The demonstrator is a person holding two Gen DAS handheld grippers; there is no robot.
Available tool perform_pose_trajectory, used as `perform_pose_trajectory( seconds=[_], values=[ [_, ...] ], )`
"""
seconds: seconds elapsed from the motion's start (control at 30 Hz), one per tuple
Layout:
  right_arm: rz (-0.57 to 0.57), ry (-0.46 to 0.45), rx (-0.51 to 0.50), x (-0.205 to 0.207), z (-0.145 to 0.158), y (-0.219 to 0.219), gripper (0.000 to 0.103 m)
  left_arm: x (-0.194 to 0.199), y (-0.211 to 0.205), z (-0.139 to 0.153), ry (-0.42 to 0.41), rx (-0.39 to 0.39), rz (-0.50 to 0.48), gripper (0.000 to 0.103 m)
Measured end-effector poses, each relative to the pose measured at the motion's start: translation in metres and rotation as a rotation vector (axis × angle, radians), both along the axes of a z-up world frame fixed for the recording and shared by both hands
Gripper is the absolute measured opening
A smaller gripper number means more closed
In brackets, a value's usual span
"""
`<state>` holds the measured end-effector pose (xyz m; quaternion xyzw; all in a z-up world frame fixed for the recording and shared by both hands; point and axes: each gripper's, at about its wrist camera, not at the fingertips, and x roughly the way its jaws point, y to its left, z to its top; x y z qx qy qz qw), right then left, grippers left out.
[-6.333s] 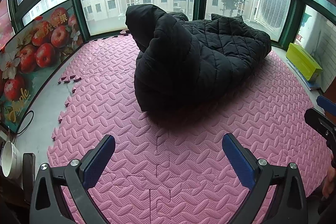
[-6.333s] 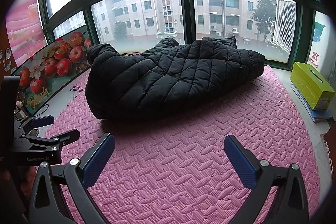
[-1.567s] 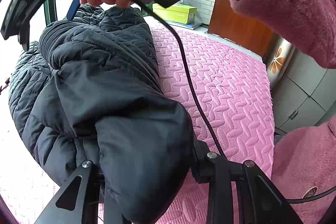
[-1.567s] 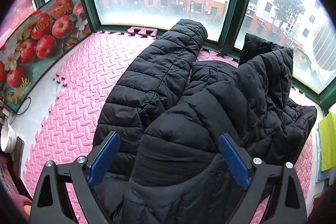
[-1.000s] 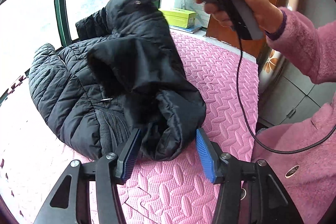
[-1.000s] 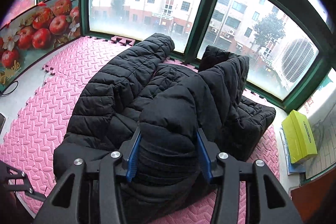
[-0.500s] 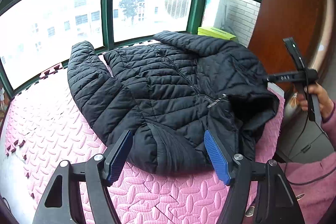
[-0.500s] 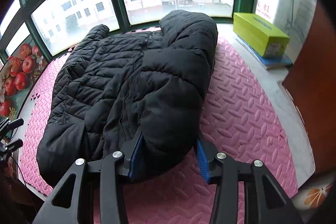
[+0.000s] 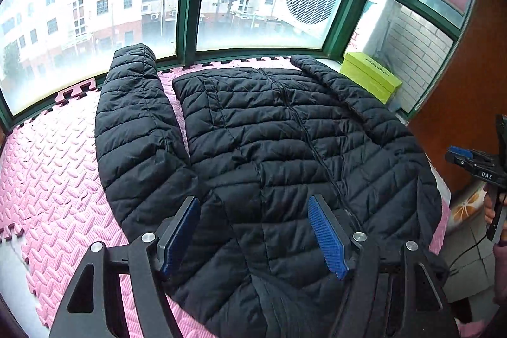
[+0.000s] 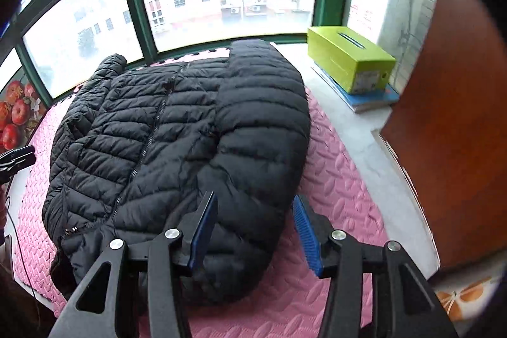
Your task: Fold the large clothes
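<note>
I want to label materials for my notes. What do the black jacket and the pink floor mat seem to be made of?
The black jacket looks like a padded synthetic shell, probably nylon or polyester: stitched puffy quilting and a slight sheen. Its filling cannot be seen. The pink floor mat looks like soft matte foam: embossed leaf pattern and interlocking puzzle edges.

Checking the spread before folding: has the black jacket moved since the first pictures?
Yes. The jacket was a bunched heap near the windows; now it lies spread flat, zipper up, reaching toward the pink mat's near edge, one sleeve by the green box.
</note>
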<state>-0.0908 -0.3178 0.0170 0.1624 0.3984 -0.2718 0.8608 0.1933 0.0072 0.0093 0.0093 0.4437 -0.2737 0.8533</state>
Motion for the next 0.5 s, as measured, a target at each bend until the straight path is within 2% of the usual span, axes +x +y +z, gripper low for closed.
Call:
perform_pose_trajectory(
  seconds=[0.13,0.3,0.37,0.5],
  values=[
    [0.123,-0.017,-0.012,0.055,0.009,-0.009,0.055,0.067,-0.011,-0.004,0.060,-0.042,0.058,0.075],
    [0.290,0.037,0.119,0.137,-0.017,-0.022,0.055,0.146,-0.021,-0.022,0.138,-0.044,0.100,0.075],
    [0.309,0.061,0.159,0.164,-0.031,-0.028,0.055,0.175,-0.026,-0.035,0.171,-0.034,0.118,0.075],
    [0.314,0.120,0.159,0.196,-0.056,-0.044,0.055,0.223,-0.032,-0.068,0.259,-0.039,0.176,0.075]
  ],
)
